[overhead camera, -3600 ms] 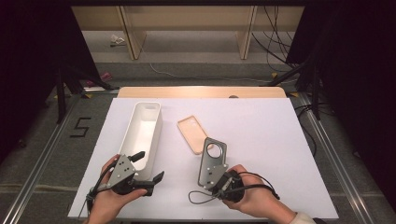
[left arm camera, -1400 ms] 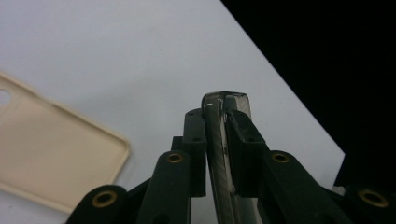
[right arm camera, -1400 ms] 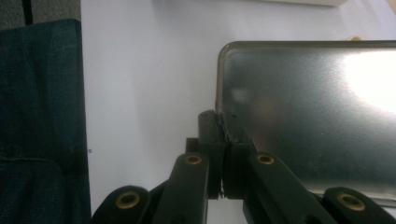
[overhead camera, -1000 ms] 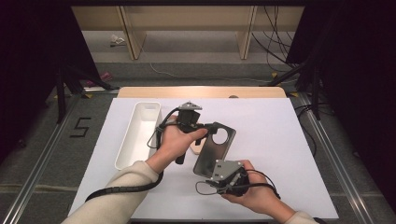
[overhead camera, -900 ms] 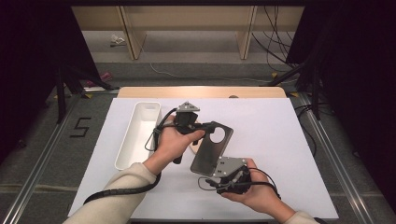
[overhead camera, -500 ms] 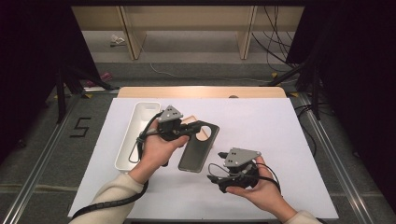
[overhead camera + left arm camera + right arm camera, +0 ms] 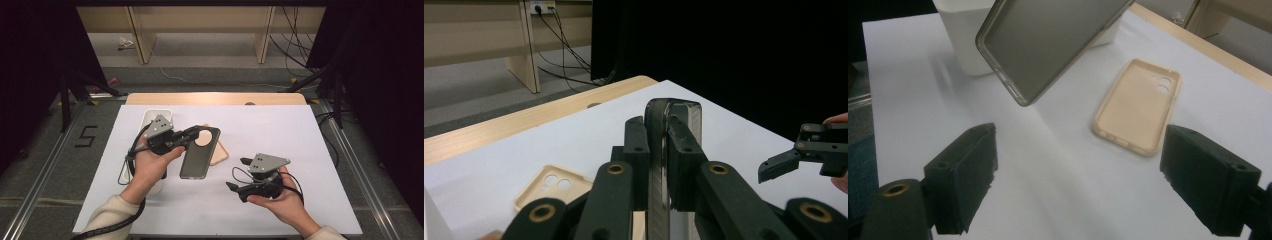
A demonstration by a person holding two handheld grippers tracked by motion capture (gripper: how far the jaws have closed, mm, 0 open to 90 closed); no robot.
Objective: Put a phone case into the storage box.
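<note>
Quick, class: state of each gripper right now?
Left gripper: shut on the grey phone case, lifted off the table.
Right gripper: jaws just opened, nothing between them.

Two phone cases (image 7: 200,152) (image 7: 217,152), one white bin (image 7: 150,117), two tongs (image 7: 192,134) (image 7: 239,174).

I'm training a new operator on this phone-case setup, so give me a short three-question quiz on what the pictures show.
1. True or false: the left gripper is shut on the dark phone case.
2. Where is the beige phone case? A) flat on the white table, B) inside the white bin, C) between the jaws of the right gripper.
3. Fill in: the right gripper's jaws stand ____ with nothing between them.

Key
1. True: its pads clamp the case's edge and hold it up off the table.
2. A
3. open; they have just been opening.
</note>
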